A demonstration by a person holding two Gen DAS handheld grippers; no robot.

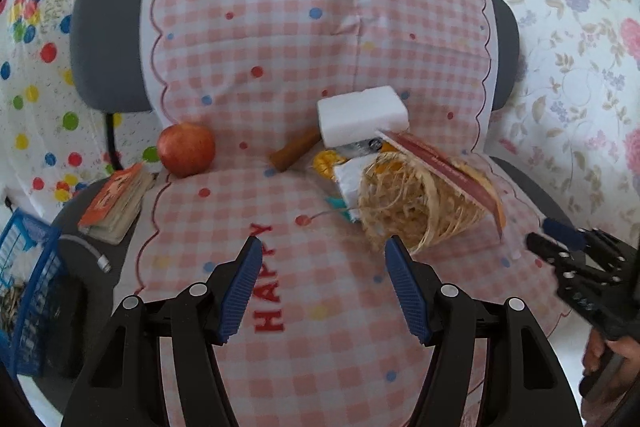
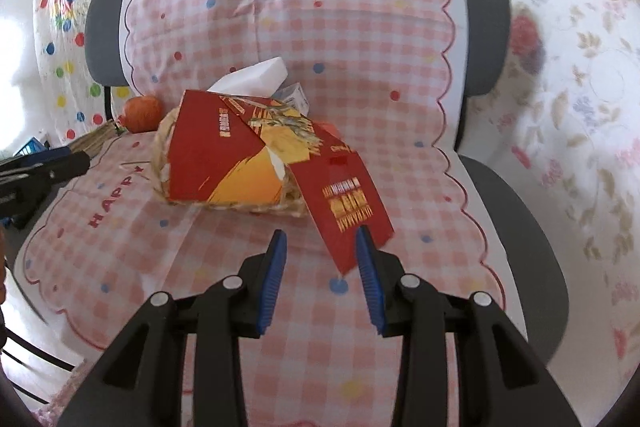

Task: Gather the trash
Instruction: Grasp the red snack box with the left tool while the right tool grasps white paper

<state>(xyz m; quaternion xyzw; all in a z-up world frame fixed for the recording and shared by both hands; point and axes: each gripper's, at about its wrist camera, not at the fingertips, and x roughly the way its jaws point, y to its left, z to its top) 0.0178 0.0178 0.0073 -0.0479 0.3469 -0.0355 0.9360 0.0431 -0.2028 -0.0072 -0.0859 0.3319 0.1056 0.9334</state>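
Right wrist view: right gripper [image 2: 321, 247] jaws released, straddling the red carton's [image 2: 352, 203] low corner for pickup; carton is lying over the straw basket [image 2: 164, 135] on the chair seat. Left gripper [image 1: 324, 255] jaws released, hovering.

Cloth [image 1: 280, 47] — pink-white check, coloured dots, red "HAPPY". Apple [image 1: 186, 149] red; foam block [image 1: 362, 119] white. Carton [image 2: 224, 155] — red and yellow; basket [image 1: 404, 203] straw-tan.

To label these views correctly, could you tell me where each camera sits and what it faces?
Left wrist: rides the left hand-held gripper, facing the chair seat; the right hand-held gripper shows at right.
Right wrist: rides the right hand-held gripper, facing the red carton; the left one shows at left.
Shared: straw basket, apple, white block.
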